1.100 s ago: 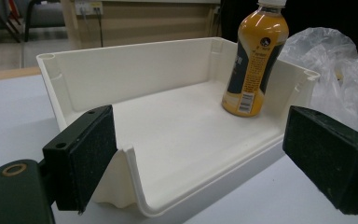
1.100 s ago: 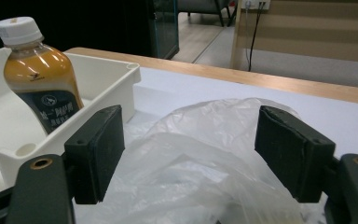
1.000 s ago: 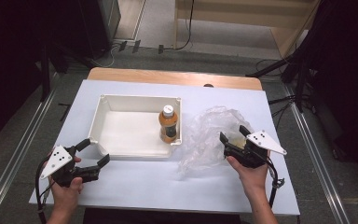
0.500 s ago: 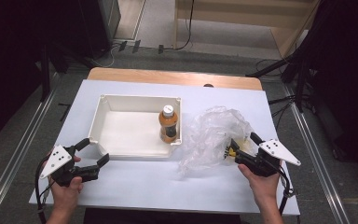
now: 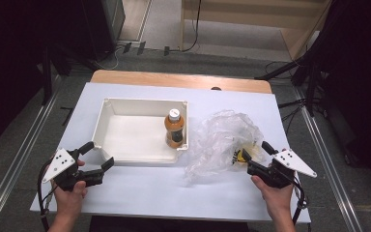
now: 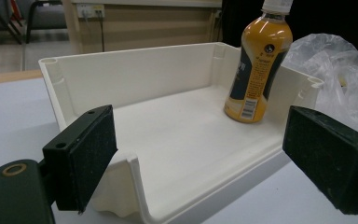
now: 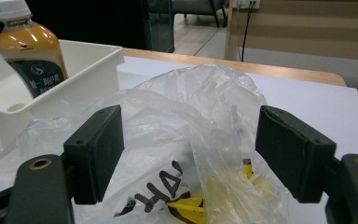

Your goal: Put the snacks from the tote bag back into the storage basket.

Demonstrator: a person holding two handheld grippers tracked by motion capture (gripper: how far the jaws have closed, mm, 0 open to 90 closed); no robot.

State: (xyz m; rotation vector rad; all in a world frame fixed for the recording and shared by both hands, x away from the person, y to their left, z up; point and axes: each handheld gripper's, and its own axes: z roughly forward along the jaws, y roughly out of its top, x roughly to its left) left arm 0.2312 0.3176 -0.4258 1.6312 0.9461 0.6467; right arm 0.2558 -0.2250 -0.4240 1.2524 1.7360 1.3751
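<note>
On the white tabletop I have a shallow white plastic bin sitting left of centre, with an orange drink bottle with a white cap and dark label standing upright inside it, against its right wall toward the near corner. Just right of the bin, touching or nearly touching that wall, lies a crumpled clear plastic bag with black lettering and something yellow inside — contents too creased over to identify.

My left gripper sits near the bin's near-left corner, held low over the tabletop. Its jaws are spread wide and hold nothing; in the left gripper view the two black pads frame the bin's open, lowered front lip, with the bottle upright at the far right of the bin floor and the bag beyond the wall.

My right gripper is at the bag's near-right edge, jaws pointing into it. They also stand well apart, gripping nothing — in the right gripper view the bag bulges up between the pads, but I cannot tell whether the film touches either one. The bin's corner and the bottle show at upper left there.

A bare wood strip runs along the tabletop's far edge.
</note>
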